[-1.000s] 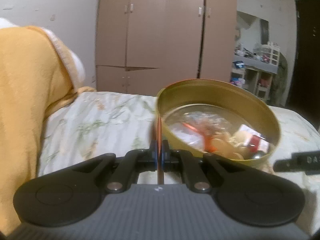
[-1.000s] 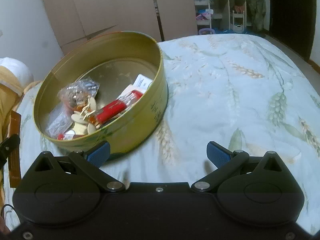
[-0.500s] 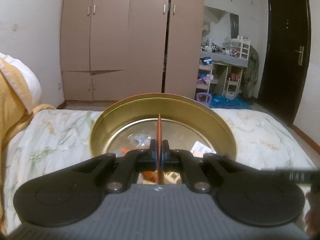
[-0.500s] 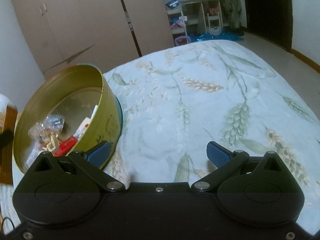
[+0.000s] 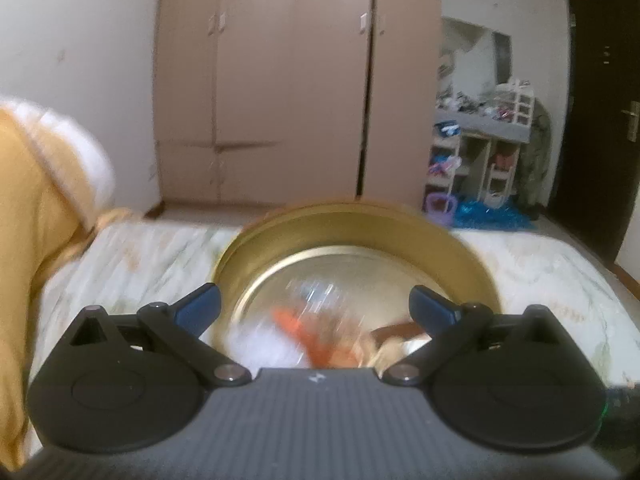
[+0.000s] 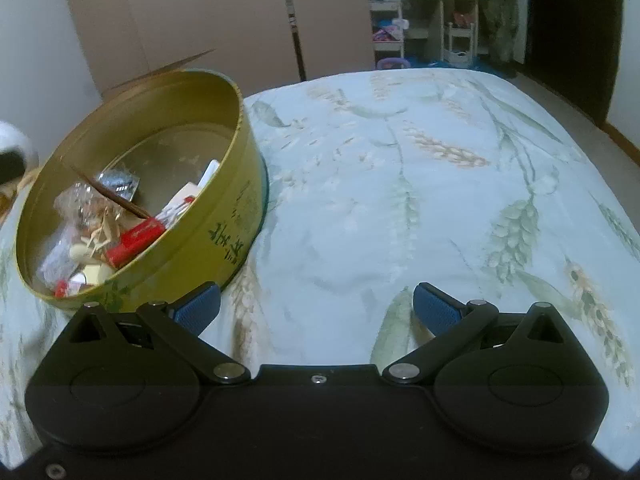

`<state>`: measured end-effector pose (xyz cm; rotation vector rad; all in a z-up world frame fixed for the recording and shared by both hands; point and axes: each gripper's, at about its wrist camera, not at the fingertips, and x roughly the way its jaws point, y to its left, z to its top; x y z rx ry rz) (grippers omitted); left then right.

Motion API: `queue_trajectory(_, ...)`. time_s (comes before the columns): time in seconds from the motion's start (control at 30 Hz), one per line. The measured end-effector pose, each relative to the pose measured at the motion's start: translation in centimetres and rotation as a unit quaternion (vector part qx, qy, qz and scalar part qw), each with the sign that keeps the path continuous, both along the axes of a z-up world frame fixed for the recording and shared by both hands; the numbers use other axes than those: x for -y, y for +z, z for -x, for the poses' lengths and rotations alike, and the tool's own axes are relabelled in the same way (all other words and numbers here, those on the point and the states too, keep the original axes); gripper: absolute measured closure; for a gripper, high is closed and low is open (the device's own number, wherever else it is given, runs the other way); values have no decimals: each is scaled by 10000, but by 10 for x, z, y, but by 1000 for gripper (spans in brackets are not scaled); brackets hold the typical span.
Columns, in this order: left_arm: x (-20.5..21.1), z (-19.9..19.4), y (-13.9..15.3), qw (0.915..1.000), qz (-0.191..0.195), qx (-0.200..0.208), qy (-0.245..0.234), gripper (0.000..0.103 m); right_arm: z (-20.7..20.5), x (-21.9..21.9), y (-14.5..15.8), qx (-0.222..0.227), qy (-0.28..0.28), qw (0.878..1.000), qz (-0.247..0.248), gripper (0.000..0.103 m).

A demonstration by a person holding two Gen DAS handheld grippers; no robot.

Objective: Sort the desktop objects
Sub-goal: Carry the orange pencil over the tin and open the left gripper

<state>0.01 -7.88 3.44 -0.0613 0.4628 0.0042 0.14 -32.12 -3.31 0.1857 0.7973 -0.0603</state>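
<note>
A round gold tin stands on the bed, holding small objects: a red packet, clear bags, pale wooden pieces. A thin brown flat piece lies slanted inside it, leaning on the contents. In the left wrist view the tin is straight ahead and blurred. My left gripper is open and empty above the tin's near side. My right gripper is open and empty over the bedsheet, just right of the tin.
The bed has a pale leaf-print sheet. A yellow blanket is heaped at the left. A brown wardrobe, a cluttered shelf and a dark door stand beyond the bed.
My left gripper was shut on the thin brown piece; it has opened and the piece now lies in the tin. My right gripper stayed open and shifted slightly.
</note>
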Motion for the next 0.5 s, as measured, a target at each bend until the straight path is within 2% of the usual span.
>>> queue_trajectory(0.13,-24,25,-20,9976,460,-495,174,0,-2,-3,-2,-17,42,10000,63,0)
queue_trajectory(0.2,-29,28,-30,9965,381,-735,80,0,-3,-5,-3,-19,104,9999,77,0)
queue_trajectory(0.3,-30,25,-40,9969,145,-762,128,0,-4,-12,-4,-14,196,9997,159,0)
queue_trajectory(0.4,-37,30,-50,9968,377,-703,-108,0,-5,-21,-5,-32,337,9992,198,0)
queue_trajectory(0.5,-38,27,-54,9963,256,-809,-156,0,-5,-35,-5,-76,555,9979,326,0)
